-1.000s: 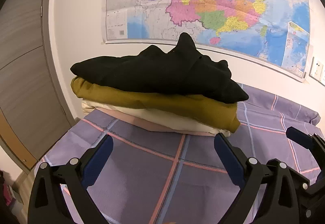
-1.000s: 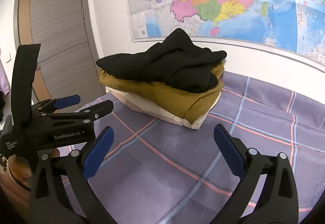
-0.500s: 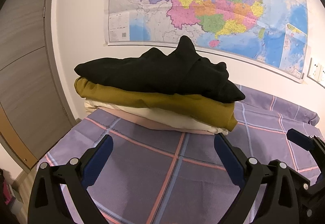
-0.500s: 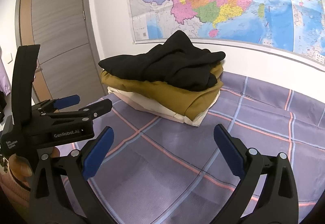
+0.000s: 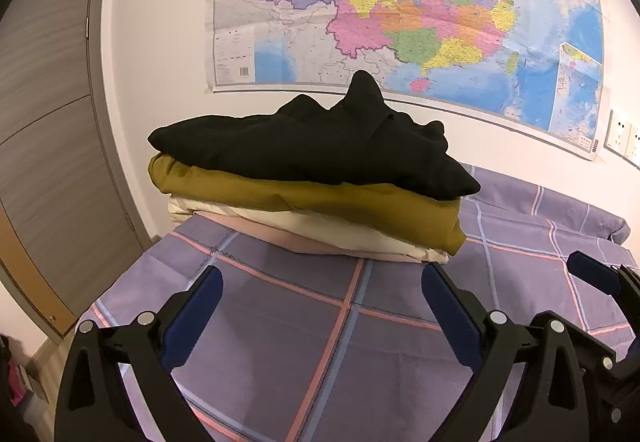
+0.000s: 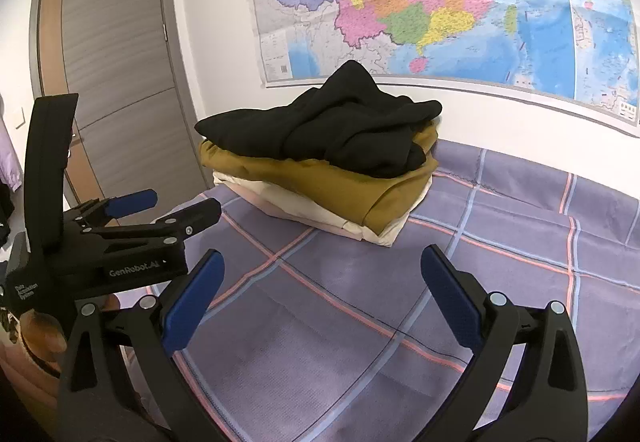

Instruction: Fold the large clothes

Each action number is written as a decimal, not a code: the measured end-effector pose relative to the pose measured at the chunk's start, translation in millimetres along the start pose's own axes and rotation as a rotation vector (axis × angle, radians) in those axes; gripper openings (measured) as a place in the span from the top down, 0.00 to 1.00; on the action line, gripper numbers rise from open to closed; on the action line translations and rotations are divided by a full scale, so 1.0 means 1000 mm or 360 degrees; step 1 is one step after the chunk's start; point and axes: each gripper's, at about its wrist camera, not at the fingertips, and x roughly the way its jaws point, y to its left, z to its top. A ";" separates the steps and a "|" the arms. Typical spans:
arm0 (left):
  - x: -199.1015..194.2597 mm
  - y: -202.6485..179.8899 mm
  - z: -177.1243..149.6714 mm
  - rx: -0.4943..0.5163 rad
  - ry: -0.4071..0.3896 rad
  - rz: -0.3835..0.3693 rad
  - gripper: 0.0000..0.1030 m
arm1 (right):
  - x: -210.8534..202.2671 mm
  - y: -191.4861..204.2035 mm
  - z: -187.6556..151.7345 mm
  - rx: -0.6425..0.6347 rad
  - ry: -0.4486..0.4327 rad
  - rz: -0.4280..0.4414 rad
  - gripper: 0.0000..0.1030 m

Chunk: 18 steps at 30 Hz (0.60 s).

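Item: stack of folded clothes (image 5: 308, 197), far left on the bed (image 5: 280, 322), close under the wall map (image 5: 400, 1); I count four layers. Top: black garment (image 5: 312, 149), loosely bunched, one peak standing up, its right edge overhanging. Beneath: mustard garment (image 5: 320, 201), then a cream layer (image 5: 320, 226), then a pale pink layer (image 5: 280, 238) on the checked purple sheet. Left gripper (image 5: 320, 306): empty, blue pads spread wide, hovering near me and short of the stack. Right gripper (image 6: 320, 306): likewise empty and spread, a little to the right; in its view I see the left tool beside it, door (image 6: 112, 81) at far left. No unfolded garment is in view; I judge the pile nearly done, with the black piece the untidy one. Handling note: if I tidy it, I take the black cloth alone, one pad under its near edge, pinching a single garment and not the mustard below; I work both corners together and lay the peak flat, lest the pile slide.
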 end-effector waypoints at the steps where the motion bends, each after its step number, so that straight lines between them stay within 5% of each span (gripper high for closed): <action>1: 0.000 0.000 0.000 0.0001 0.0003 0.0000 0.07 | 0.000 0.000 0.000 0.0002 0.0000 -0.0002 0.06; 18: -0.007 -0.008 -0.004 0.0022 -0.0004 0.0021 0.07 | -0.006 0.005 -0.004 0.0012 -0.0013 0.0000 0.06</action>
